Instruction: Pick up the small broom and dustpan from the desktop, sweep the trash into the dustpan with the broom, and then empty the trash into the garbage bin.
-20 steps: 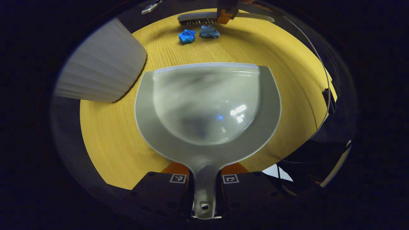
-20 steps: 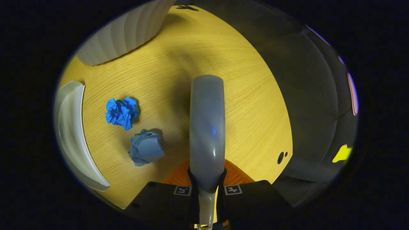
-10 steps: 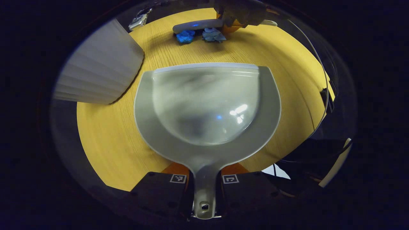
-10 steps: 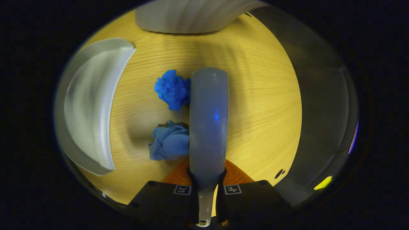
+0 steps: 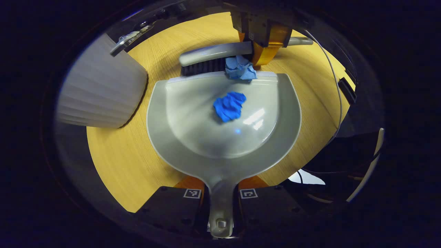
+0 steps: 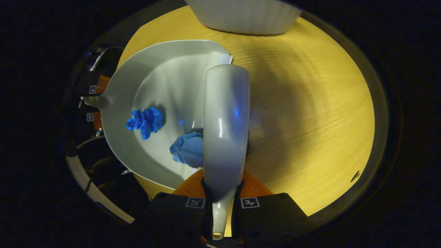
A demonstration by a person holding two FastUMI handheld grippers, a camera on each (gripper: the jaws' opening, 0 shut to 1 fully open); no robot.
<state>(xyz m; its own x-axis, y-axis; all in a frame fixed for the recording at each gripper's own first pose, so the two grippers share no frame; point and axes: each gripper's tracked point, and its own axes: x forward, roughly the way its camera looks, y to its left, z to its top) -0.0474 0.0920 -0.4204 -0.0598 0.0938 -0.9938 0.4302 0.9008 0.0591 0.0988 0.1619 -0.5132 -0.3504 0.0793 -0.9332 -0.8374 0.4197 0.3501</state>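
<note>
My left gripper (image 5: 221,198) is shut on the handle of the grey dustpan (image 5: 193,137), which lies flat on the yellow round table (image 5: 117,155). A bright blue paper ball (image 5: 229,105) sits inside the pan. A paler blue ball (image 5: 240,69) rests on the pan's front lip against the broom's bristles. My right gripper (image 6: 222,206) is shut on the handle of the grey broom (image 6: 225,127), whose head lies along the pan's lip. In the right gripper view the dustpan (image 6: 162,69) holds the bright ball (image 6: 144,121), and the paler ball (image 6: 188,148) touches the broom.
A white ribbed garbage bin (image 5: 100,93) stands on the table left of the dustpan; its base (image 6: 246,15) shows at the top of the right gripper view. A cable (image 5: 336,93) runs along the table's right edge. Bare tabletop (image 6: 310,113) lies right of the broom.
The broom swept both blue balls toward the dustpan. The bright ball now lies inside the pan and the paler one reached its lip. The dustpan stayed in place.
</note>
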